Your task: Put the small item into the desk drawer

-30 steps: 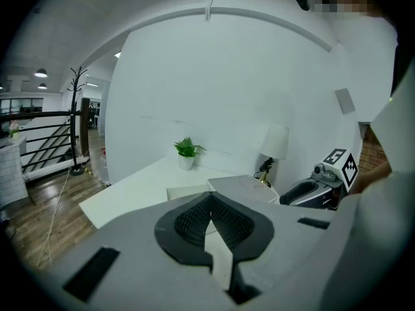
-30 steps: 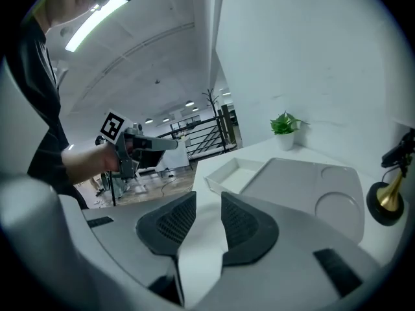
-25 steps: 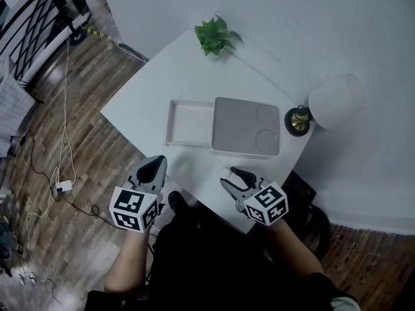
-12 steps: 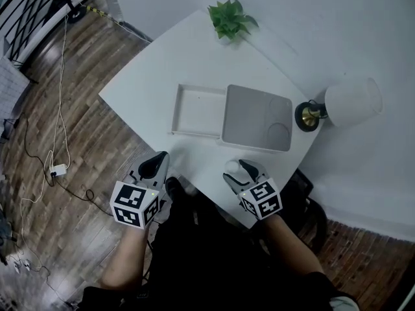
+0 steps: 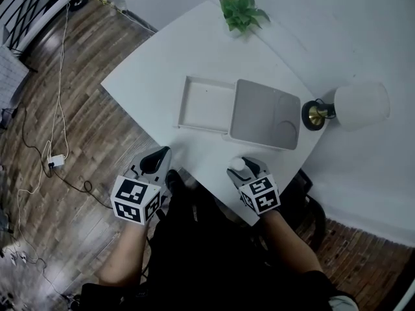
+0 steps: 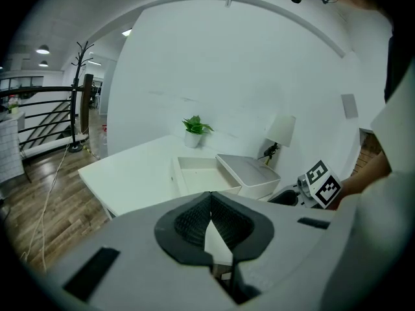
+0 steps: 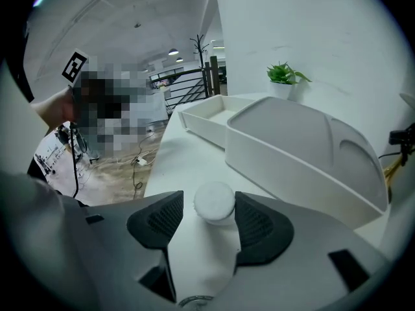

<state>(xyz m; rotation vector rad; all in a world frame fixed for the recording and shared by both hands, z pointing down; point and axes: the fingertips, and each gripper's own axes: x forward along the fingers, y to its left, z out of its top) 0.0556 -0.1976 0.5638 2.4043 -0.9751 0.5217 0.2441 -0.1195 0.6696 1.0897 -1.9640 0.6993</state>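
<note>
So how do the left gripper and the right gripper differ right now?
Jaws: the left gripper has them together, while the right gripper has them apart, and they have just been opening.
Contents: the left gripper is empty, while the right gripper has the small white item between its jaws, not yet squeezed.
Both are grey, hand-held and near the table edge.
</note>
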